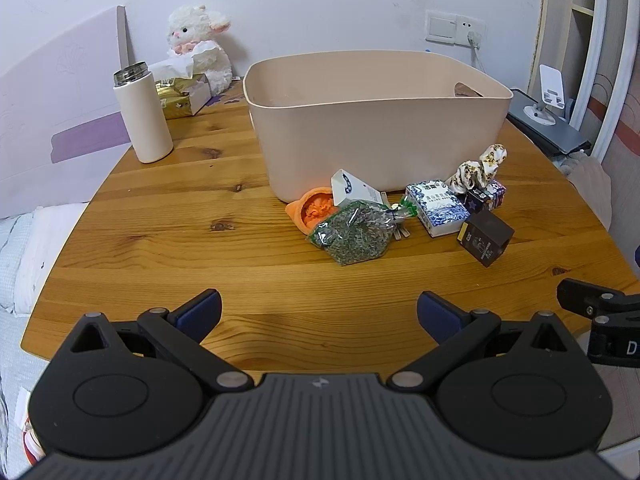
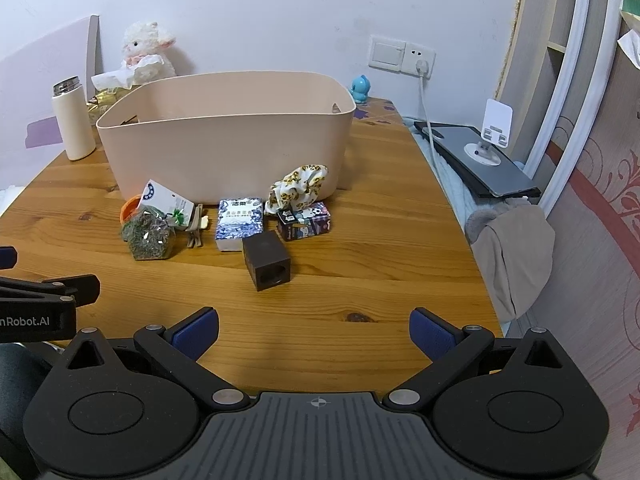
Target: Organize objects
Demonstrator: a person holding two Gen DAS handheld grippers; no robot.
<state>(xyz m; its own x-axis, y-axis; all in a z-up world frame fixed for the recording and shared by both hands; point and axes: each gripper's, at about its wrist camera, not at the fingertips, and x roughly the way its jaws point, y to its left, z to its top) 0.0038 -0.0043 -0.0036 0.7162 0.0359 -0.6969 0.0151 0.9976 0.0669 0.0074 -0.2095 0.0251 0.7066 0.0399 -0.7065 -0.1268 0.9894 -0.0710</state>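
Note:
A beige plastic bin (image 1: 376, 120) (image 2: 224, 136) stands on the wooden table (image 1: 180, 216) (image 2: 380, 240). In front of it lie an orange knitted item (image 1: 310, 210), a white carton (image 1: 354, 190) (image 2: 162, 198), a clear bag of dried herbs (image 1: 352, 232) (image 2: 148, 236), a blue-white box (image 1: 436, 206) (image 2: 239, 222), a dark cube box (image 1: 486, 238) (image 2: 267, 260), a purple patterned box (image 2: 304, 220) and a leopard-print cloth (image 1: 480, 168) (image 2: 300, 186). My left gripper (image 1: 318, 314) and right gripper (image 2: 314, 330) hover open near the front edge, both empty.
A white thermos (image 1: 142, 114) (image 2: 72, 120), a tissue box (image 1: 186, 92) and a plush lamb (image 1: 200, 44) (image 2: 146, 48) stand back left. A blue figurine (image 2: 360, 87) sits behind the bin. A phone stand on a grey device (image 2: 488, 148) lies off the table's right edge.

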